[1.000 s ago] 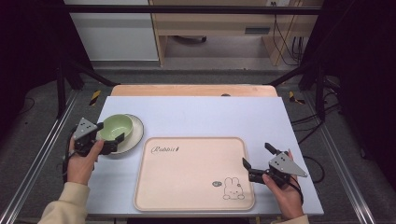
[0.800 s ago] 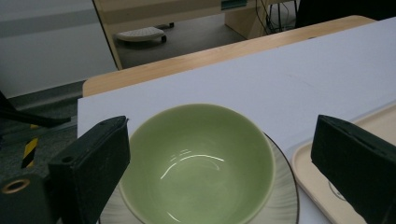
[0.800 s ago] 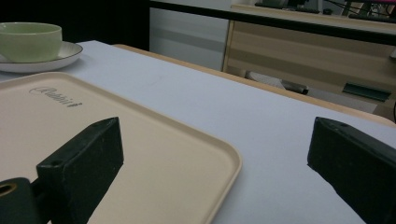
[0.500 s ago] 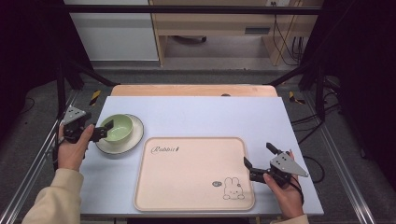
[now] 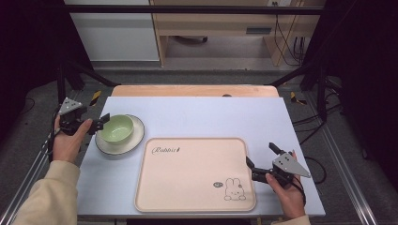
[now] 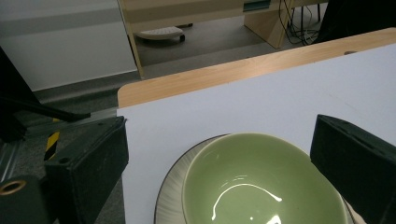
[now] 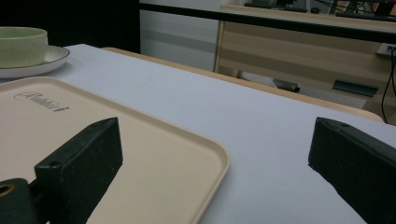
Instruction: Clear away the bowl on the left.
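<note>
Beside the green bowl (image 5: 116, 128), your left claw (image 5: 100, 121) is wide open and holds nothing. The bowl sits on a pale plate (image 5: 134, 140), just past the far left corner of the tray (image 5: 187, 183).

If you close on the bowl's smooth round side, it could slip or drag the plate along.

Your right claw (image 5: 263, 161) is open too, one jaw over the tray's right edge. A bump could shove the tray.

Your left gripper view shows the bowl is empty and shiny. Your high view shows the rabbit (image 5: 232, 189) on the tray.
</note>
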### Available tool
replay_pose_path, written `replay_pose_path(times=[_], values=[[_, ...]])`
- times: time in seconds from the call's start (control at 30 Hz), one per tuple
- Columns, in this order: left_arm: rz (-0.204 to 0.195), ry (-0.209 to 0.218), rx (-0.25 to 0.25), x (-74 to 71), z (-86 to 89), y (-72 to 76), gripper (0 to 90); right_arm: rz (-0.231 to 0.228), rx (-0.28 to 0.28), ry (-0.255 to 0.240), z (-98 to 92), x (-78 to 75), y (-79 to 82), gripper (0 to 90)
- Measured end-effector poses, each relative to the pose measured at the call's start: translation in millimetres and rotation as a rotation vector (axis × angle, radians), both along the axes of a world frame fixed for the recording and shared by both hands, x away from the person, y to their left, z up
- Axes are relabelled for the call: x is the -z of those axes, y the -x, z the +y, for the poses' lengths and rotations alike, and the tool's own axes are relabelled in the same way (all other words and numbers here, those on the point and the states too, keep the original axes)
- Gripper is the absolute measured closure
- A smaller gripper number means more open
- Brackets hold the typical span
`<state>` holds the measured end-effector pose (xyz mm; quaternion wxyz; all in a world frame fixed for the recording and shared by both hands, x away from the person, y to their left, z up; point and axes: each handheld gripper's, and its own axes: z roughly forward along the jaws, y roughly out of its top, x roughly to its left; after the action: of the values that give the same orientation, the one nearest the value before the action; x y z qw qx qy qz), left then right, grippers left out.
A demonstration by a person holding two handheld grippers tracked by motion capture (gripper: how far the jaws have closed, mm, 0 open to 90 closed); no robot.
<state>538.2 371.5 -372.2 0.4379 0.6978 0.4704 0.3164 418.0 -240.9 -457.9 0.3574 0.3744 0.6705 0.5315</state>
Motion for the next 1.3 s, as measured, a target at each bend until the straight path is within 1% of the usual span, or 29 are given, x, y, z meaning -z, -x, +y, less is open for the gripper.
replay_pose_path(times=[0.07,0.2,0.23,0.27,0.33,0.37,0.4,0.43,0.47,0.5,0.53,0.57,0.6,0.63,0.7,0.77,0.83,0.87,0.9,0.93,0.97,1.0,1.07,1.1,1.13,1.2,1.23,1.27,1.3], values=[[0.005,0.016,-0.005,0.8,3.1,-3.1,4.4,-0.003,0.0,0.002,0.2,0.4,0.2,3.1],[0.016,0.03,-0.014,3.7,4.9,-7.4,6.3,-0.004,-0.002,-0.001,0.4,0.3,0.4,3.1],[0.023,0.024,-0.016,5.0,5.4,-9.2,7.7,-0.004,-0.004,0.001,0.8,0.3,-0.1,3.1],[0.027,0.012,-0.031,8.3,5.8,-11.8,9.4,-0.005,-0.005,0.002,1.0,0.4,-0.2,3.1],[0.031,0.009,-0.035,9.6,6.0,-12.8,11.6,-0.006,-0.008,0.004,1.4,0.2,-0.3,3.1],[0.046,0.011,-0.047,14.4,6.0,-15.4,12.9,-0.003,-0.008,0.004,2.0,0.2,-0.2,3.1],[0.046,0.011,-0.047,14.4,6.0,-15.4,13.6,-0.003,-0.008,0.004,2.0,0.2,-0.2,3.1],[0.058,0.003,-0.058,18.5,5.2,-16.9,15.1,-0.003,-0.013,0.01,2.9,0.4,-0.8,3.1],[0.058,0.003,-0.058,18.5,5.2,-16.9,19.3,-0.003,-0.013,0.01,2.9,0.4,-0.8,3.1],[0.069,-0.003,-0.063,20.7,5.1,-17.8,22.9,-0.002,-0.021,0.012,4.4,1.2,-1.2,3.3],[0.097,-0.01,-0.066,24.9,5.5,-19.8,24.3,0.0,-0.02,0.013,4.8,1.4,-1.0,3.3],[0.114,-0.022,-0.071,26.9,6.5,-20.1,26.0,0.002,-0.021,0.012,5.3,1.6,-0.7,3.3],[0.114,-0.022,-0.071,26.9,6.5,-20.1,28.4,0.002,-0.021,0.012,5.3,1.6,-0.7,3.3],[0.159,-0.02,-0.091,31.8,7.0,-20.7,31.9,0.001,-0.022,0.012,5.5,1.3,-0.4,3.3],[0.206,-0.036,-0.098,37.8,6.3,-21.5,35.9,0.003,-0.02,0.004,5.8,0.9,-0.4,3.3],[0.271,-0.056,-0.092,44.8,6.4,-22.8,39.3,0.004,-0.022,0.005,6.3,1.2,-0.9,3.3],[0.315,-0.061,-0.117,52.0,8.0,-23.4,43.1,0.002,-0.027,0.007,6.6,1.3,-1.0,3.3],[0.329,-0.046,-0.127,55.4,9.1,-23.5,44.6,0.001,-0.03,0.011,6.4,1.4,-0.6,3.3],[0.329,-0.046,-0.127,55.4,9.1,-23.5,47.7,-0.001,-0.033,0.011,6.7,1.3,-0.3,3.3],[0.359,-0.013,-0.131,61.1,10.4,-23.7,49.7,0.001,-0.035,0.01,6.7,1.1,0.2,3.2],[0.372,-0.009,-0.139,62.9,10.6,-23.7,51.1,-0.003,-0.035,0.009,6.6,1.1,0.5,3.3],[0.372,-0.009,-0.139,62.9,10.6,-23.7,53.4,-0.002,-0.036,0.01,6.5,1.0,0.9,3.2],[0.395,0.006,-0.146,65.8,10.0,-23.4,56.7,0.0,-0.038,0.011,6.6,1.4,0.9,3.3],[0.397,0.01,-0.148,66.1,9.9,-23.4,57.6,0.0,-0.039,0.011,6.9,1.7,0.7,3.3],[0.401,0.027,-0.15,66.4,9.5,-23.8,59.4,0.0,-0.039,0.011,6.9,1.8,0.6,3.3],[0.408,0.038,-0.152,66.5,9.1,-24.7,63.2,0.001,-0.038,0.01,6.6,1.9,0.5,3.3],[0.408,0.038,-0.152,66.5,9.1,-24.7,64.7,0.001,-0.038,0.01,6.6,1.9,0.5,3.3],[0.418,0.041,-0.148,66.3,8.7,-25.6,64.7,0.0,-0.037,0.01,6.4,2.0,0.4,3.3],[0.431,0.042,-0.141,66.7,7.8,-26.9,67.1,0.003,-0.037,0.007,6.3,2.1,0.3,3.3]])
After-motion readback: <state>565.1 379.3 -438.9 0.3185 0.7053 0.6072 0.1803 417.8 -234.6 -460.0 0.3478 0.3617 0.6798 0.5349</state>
